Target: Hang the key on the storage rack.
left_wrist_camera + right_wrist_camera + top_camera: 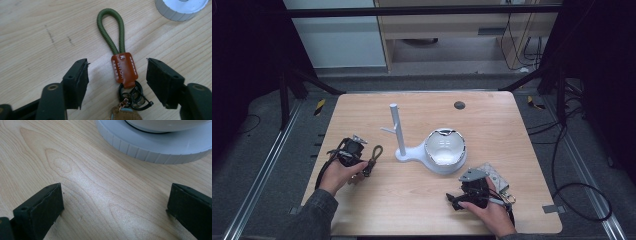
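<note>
Your left claw [117,82] straddles one keychain [123,70] lying flat near the tabletop's [412,200] left edge, jaws spread, not touching. Right claw [115,205] spread, over bare wood beside one white stand [432,155].

A lab recording booth: wooden counter [412,200] inside a black metal frame [422,10], loose cables [562,165] on grey floor [262,165]

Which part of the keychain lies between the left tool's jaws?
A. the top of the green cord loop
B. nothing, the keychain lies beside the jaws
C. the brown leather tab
C: in the left gripper view the leather tab of the keychain lies between the open jaws, untouched.
</note>
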{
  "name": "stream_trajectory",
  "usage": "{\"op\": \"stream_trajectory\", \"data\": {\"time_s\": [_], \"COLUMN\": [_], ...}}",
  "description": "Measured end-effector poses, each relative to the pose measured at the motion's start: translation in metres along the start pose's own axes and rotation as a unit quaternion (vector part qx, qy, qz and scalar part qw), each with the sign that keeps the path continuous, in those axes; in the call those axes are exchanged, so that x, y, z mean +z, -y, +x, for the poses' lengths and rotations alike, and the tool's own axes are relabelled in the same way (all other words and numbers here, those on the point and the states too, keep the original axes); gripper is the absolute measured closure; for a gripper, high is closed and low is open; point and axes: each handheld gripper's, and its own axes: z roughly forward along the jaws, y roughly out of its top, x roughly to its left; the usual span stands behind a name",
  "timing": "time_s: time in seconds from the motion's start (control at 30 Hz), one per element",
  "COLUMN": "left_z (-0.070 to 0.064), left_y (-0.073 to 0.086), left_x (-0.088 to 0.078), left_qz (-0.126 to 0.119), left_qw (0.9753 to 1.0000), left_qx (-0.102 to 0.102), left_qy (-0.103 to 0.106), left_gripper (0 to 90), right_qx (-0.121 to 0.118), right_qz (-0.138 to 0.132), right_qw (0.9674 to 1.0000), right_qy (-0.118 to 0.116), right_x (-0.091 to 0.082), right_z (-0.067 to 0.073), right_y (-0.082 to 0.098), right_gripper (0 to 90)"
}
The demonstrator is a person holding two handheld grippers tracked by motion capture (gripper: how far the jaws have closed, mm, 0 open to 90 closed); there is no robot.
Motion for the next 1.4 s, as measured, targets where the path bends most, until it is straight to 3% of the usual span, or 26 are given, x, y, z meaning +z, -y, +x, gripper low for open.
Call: {"op": "stream_trajectory", "data": {"time_s": [0.17,0.23,0.53,0.67,0.93,1.23,1.4], "left_z": [-0.004,-0.003,-0.001,-0.004,-0.002,-0.001,0.000], "left_y": [-0.003,-0.004,-0.003,-0.004,-0.004,-0.004,-0.002], "left_x": [0.007,0.009,0.011,0.013,0.015,0.015,0.011], "left_qz": [0.018,0.022,0.028,0.033,0.034,0.037,0.028], "left_qw": [0.9998,0.9997,0.9995,0.9994,0.9994,0.9993,0.9996], "left_qx": [0.002,-0.009,-0.018,-0.006,-0.005,0.008,0.011], "left_qy": [-0.001,0.000,0.003,0.002,0.002,0.005,0.003], "left_gripper": [45.8,48.5,53.1,54.0,56.3,65.4,66.0], "right_qx": [0.000,0.000,0.000,0.001,0.002,0.001,0.001], "right_qz": [0.000,0.000,0.000,0.000,0.001,0.001,0.000], "right_qw": [1.0000,1.0000,1.0000,1.0000,1.0000,1.0000,1.0000], "right_qy": [0.000,0.000,0.000,-0.001,-0.001,-0.002,-0.002], "right_x": [0.000,0.000,0.000,0.000,-0.001,-0.001,-0.001], "right_z": [0.000,0.000,0.000,0.000,0.000,0.001,0.001], "right_y": [0.000,0.000,0.000,0.000,0.000,0.000,0.000], "right_gripper": [0.5,0.4,0.5,0.5,0.5,0.5,0.5]}}
